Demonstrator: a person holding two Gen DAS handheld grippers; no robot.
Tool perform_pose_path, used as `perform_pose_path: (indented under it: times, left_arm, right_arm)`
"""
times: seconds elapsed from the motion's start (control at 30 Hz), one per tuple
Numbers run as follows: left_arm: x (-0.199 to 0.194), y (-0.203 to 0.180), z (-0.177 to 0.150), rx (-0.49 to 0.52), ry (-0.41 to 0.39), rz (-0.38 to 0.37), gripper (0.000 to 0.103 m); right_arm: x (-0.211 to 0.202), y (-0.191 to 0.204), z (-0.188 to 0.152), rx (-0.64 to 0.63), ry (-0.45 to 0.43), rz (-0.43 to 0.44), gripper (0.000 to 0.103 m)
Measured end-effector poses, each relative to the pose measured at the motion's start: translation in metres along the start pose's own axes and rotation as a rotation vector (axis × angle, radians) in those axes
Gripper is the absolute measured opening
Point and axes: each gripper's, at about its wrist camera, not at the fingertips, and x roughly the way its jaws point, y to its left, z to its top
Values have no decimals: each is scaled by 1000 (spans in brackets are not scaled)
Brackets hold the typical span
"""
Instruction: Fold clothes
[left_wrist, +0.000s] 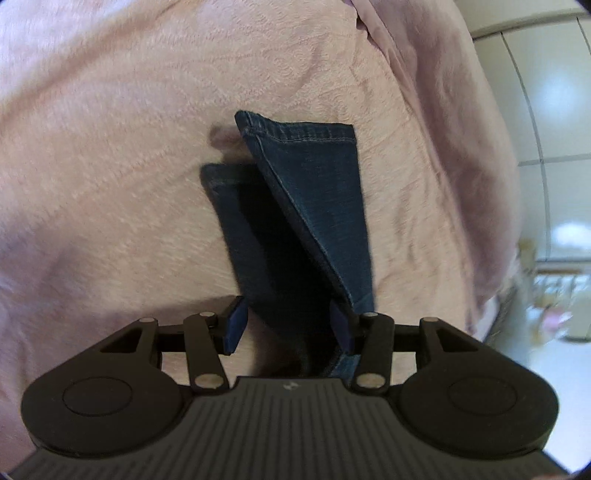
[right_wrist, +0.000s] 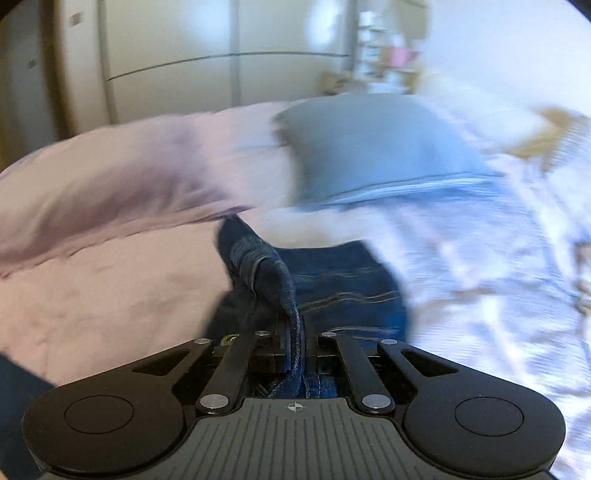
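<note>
**Jeans gripped on the right, loose on the left**

Right gripper (right_wrist: 295, 347) is clamping a fold of jeans (right_wrist: 332, 280) at lower centre, jaws closed on denim. I'm seeing the left gripper (left_wrist: 290, 325) standing open around a jeans leg, pads apart, over the pink blanket (left_wrist: 110, 166).

Your left gripper (left_wrist: 290, 328) hangs over the blanket (left_wrist: 110, 166), with the jeans (left_wrist: 314, 206) running forward between its fingers, one leg above the other. Beyond your right gripper (right_wrist: 295, 354) a pillow (right_wrist: 369, 147) lies on the bed behind the jeans, with cupboards (right_wrist: 166, 55) farther back.
</note>
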Motion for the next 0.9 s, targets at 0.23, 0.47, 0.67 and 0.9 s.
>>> perform_pose_path:
  times: [0.23,0.47,0.67,0.9]
  left_arm:
    - [13,6,-2,-44,-15,-41,45]
    - [-4,-37,5,194,-164,-92,4]
    - [-85,-78,40,307,-405,-146,3]
    - [-218,-49,34,367,-638,-130,5]
  right_arm:
    - [-19,-83,-29,228,96,-166,2]
    - [-48,-124,-30,449,24,-46,2]
    - [-89,-116,36,435,-230,155,1]
    - [-170,-146,18,470,-377,271,1]
